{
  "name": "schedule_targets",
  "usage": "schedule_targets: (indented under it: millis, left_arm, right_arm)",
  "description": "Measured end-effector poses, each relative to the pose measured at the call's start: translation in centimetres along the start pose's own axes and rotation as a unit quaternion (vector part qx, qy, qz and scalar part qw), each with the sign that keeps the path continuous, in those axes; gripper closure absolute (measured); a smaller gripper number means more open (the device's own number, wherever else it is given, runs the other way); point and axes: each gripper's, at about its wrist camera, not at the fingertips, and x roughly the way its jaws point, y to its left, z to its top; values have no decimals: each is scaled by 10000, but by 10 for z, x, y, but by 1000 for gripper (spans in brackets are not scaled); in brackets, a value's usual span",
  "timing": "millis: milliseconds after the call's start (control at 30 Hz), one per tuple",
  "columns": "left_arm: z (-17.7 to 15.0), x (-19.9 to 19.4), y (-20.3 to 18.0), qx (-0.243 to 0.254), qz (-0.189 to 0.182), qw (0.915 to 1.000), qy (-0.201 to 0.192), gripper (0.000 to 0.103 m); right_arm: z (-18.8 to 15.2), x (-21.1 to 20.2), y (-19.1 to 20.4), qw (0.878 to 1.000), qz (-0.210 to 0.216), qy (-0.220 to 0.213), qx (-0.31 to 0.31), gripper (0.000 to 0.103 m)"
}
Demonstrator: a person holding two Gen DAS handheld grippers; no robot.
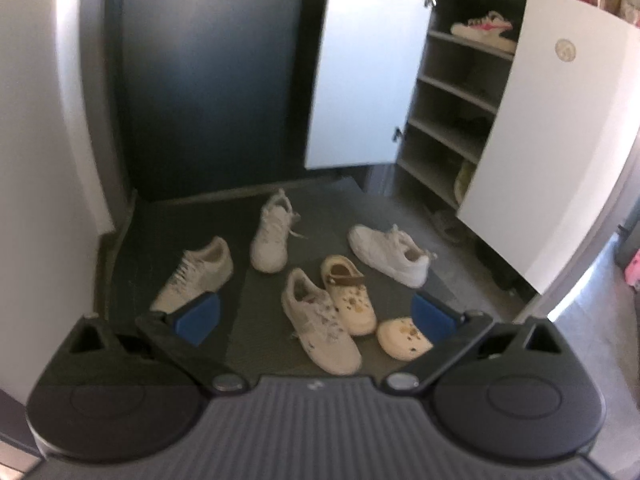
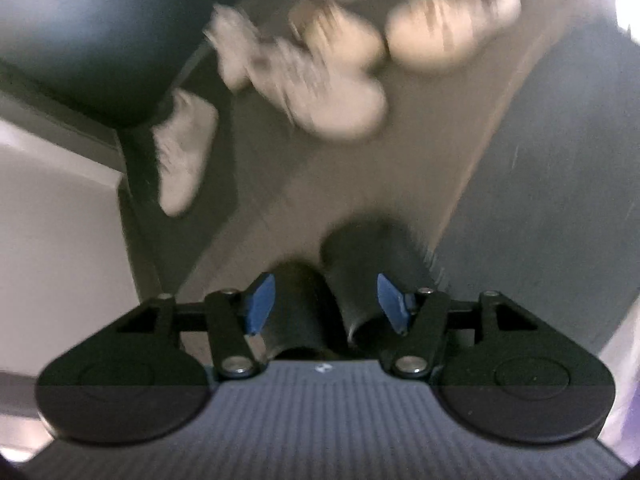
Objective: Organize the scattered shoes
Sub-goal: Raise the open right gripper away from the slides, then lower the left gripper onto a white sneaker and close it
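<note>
Several pale shoes lie scattered on the dark floor mat (image 1: 180, 216): white sneakers (image 1: 272, 236) (image 1: 390, 254) (image 1: 196, 276) (image 1: 320, 320) and two cream clogs (image 1: 350, 292) (image 1: 402, 338). My left gripper (image 1: 316, 312) hangs above them, open wide, with nothing between its pads. In the blurred right wrist view, my right gripper (image 2: 326, 300) is open. Two black slippers (image 2: 296, 304) (image 2: 368, 272) lie side by side on the floor below the gap, toes pointing away, and the pads do not press on them. Blurred sneakers (image 2: 182, 152) (image 2: 320, 84) and clogs (image 2: 452, 24) lie further off.
A shoe cabinet (image 1: 460, 92) stands at the right with both white doors (image 1: 368, 64) (image 1: 560, 140) swung open. A pink and white sneaker (image 1: 484, 30) rests on an upper shelf. A brown sandal (image 1: 446, 224) lies at its foot. A dark door (image 1: 208, 72) is behind the mat.
</note>
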Motion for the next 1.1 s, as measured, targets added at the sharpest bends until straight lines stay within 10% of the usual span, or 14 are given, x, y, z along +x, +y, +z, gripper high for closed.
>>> schedule_targets:
  millis: [267,433,833,1100]
  left_arm:
    - [15,48,-19,426,683,9964,254,0]
    - [33,76,-45,1242,1117,9859,-22,0]
    - [-46,273,-109,1975,1678,9657,163,0]
    - [-70,419,-80,503,1577,9771,1334,0]
  right_arm:
    - [52,-194,4,9910,-194,-1022,-840,24]
    - [61,-252,2,9821,434,-1643,-816,11]
    - [68,-238,-18,9702,1464,-1902,-323,0]
    - [99,-214,-77,9745,1319,-1606,842,0]
